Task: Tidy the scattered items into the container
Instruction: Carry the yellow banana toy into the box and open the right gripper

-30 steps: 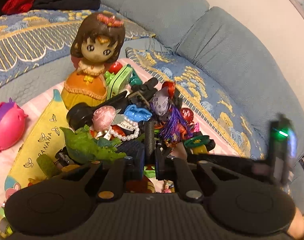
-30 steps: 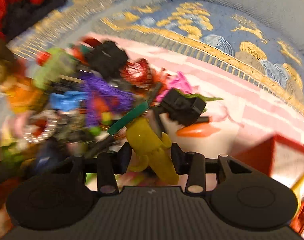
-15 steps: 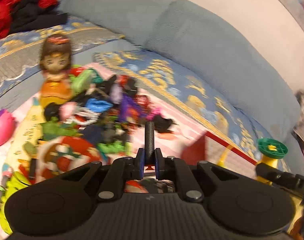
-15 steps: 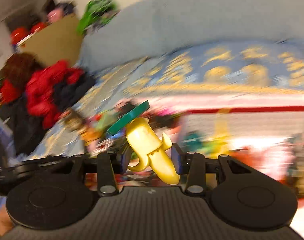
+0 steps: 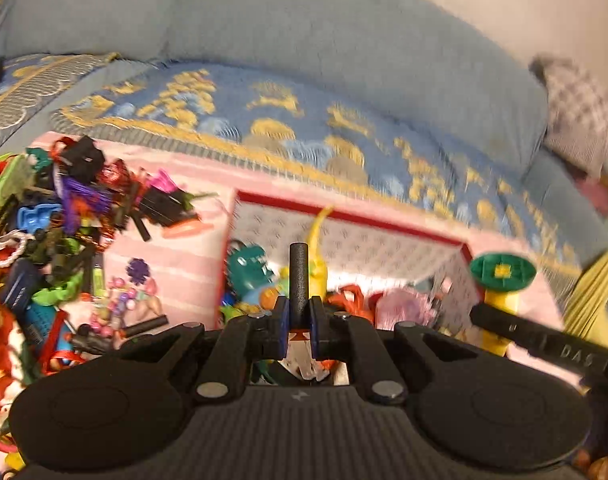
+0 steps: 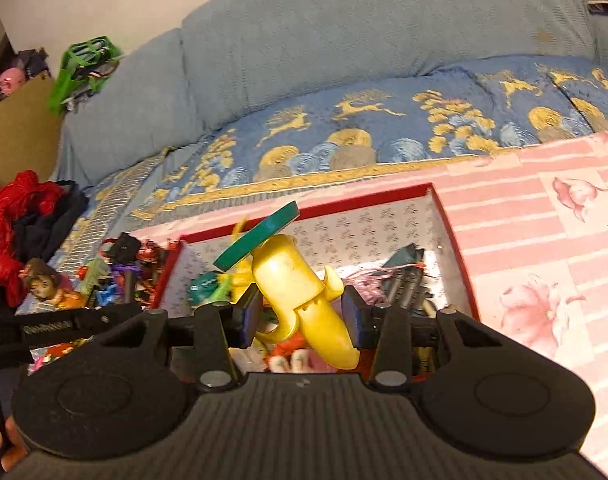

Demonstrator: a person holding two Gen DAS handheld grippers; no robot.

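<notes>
Hovering now over the red-rimmed box [image 6: 449, 216] after swinging away from the toy pile [image 5: 64, 216] left of it, both carry cargo: the left hand-held gripper [image 5: 300, 316] pinches a black rod [image 5: 298, 276], while the right hand-held gripper [image 6: 300, 316] grips a yellow toy [image 6: 300, 292] (green disc on top). Release looks due; above the box's rim there is open room, though toys already crowd its floor.
</notes>
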